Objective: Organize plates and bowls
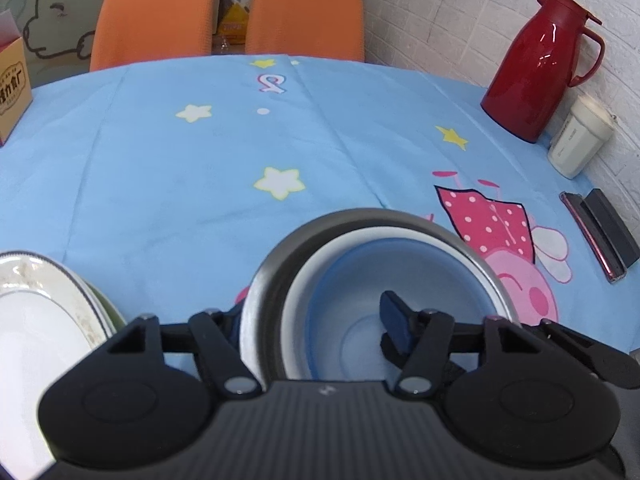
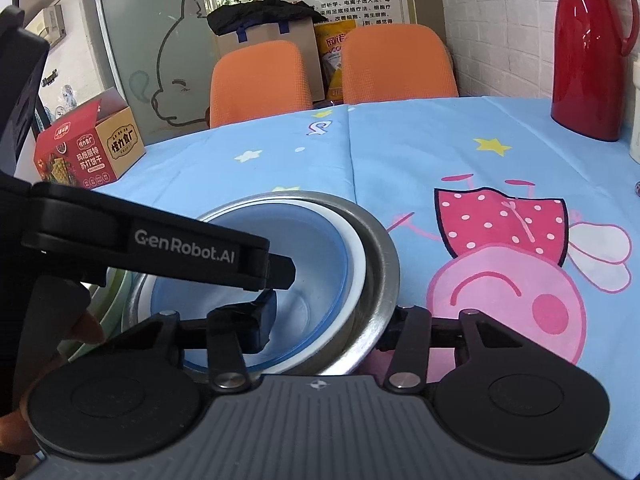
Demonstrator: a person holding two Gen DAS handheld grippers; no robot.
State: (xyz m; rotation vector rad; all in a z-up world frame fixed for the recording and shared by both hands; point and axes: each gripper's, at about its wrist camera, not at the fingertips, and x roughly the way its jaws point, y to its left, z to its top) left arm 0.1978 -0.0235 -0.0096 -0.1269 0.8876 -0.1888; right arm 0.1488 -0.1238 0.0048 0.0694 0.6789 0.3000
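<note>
A nest of bowls sits on the blue tablecloth: a steel bowl [image 1: 272, 276] outermost, a white bowl [image 1: 308, 280] inside it, a blue bowl [image 1: 420, 276] innermost. My left gripper [image 1: 316, 328] straddles the near-left rim of the nest, one finger [image 1: 394, 318] inside the blue bowl, the other outside the steel wall. My right gripper [image 2: 328, 322] straddles the nest's right rim, its left finger [image 2: 260, 318] inside the blue bowl [image 2: 312, 268], its right finger outside the steel bowl [image 2: 380, 256]. White plates [image 1: 44, 312] are stacked at the left over a green dish.
A red thermos jug [image 1: 540, 68], a white cup [image 1: 580, 136] and a dark holder with a pink case [image 1: 600, 232] stand at the right by the brick wall. A cracker box [image 2: 88, 148] sits far left. Two orange chairs [image 1: 232, 12] stand behind the table.
</note>
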